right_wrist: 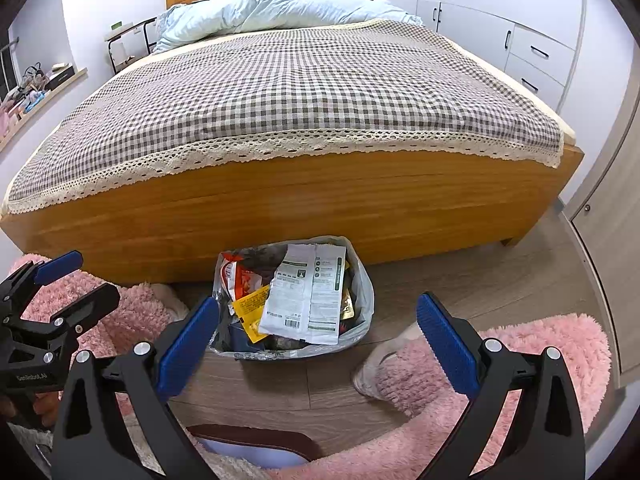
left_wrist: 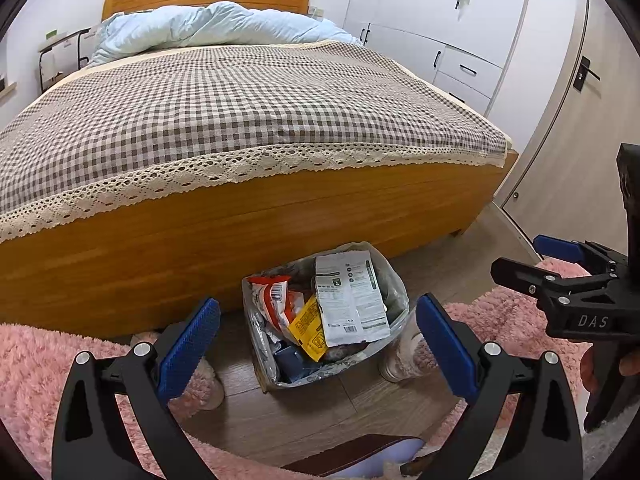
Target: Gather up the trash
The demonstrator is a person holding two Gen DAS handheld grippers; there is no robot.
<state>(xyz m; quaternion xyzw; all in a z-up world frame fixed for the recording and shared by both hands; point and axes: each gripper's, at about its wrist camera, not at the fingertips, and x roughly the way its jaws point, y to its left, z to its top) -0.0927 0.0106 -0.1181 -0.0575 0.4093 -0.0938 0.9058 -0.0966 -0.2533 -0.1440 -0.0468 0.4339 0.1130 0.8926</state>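
Pink fluffy rug (left_wrist: 36,364) covers the near left floor, and a slippered foot (left_wrist: 208,384) rests at its edge on the wood floor (left_wrist: 312,408). Just right of it, the left gripper (left_wrist: 318,346) hovers with its blue pads spread wide and nothing between them. Framed in that gap stands the trash bag (left_wrist: 396,296), a clear plastic liner set on the floor close against the wooden bed frame (left_wrist: 200,232). It is full of wrappers: a red and white packet (left_wrist: 276,300) on its left side, a yellow wrapper (left_wrist: 310,328) in the middle, a large white printed pouch (left_wrist: 350,296) lying across the top. Behind, a checked bedspread (left_wrist: 240,100) with a lace edge covers the bed. Farther right, a second slippered foot (left_wrist: 404,356) sits beside the bag. The right gripper (right_wrist: 318,344) is likewise wide open and empty, held over the floor near the bag, with more pink rug on the right.
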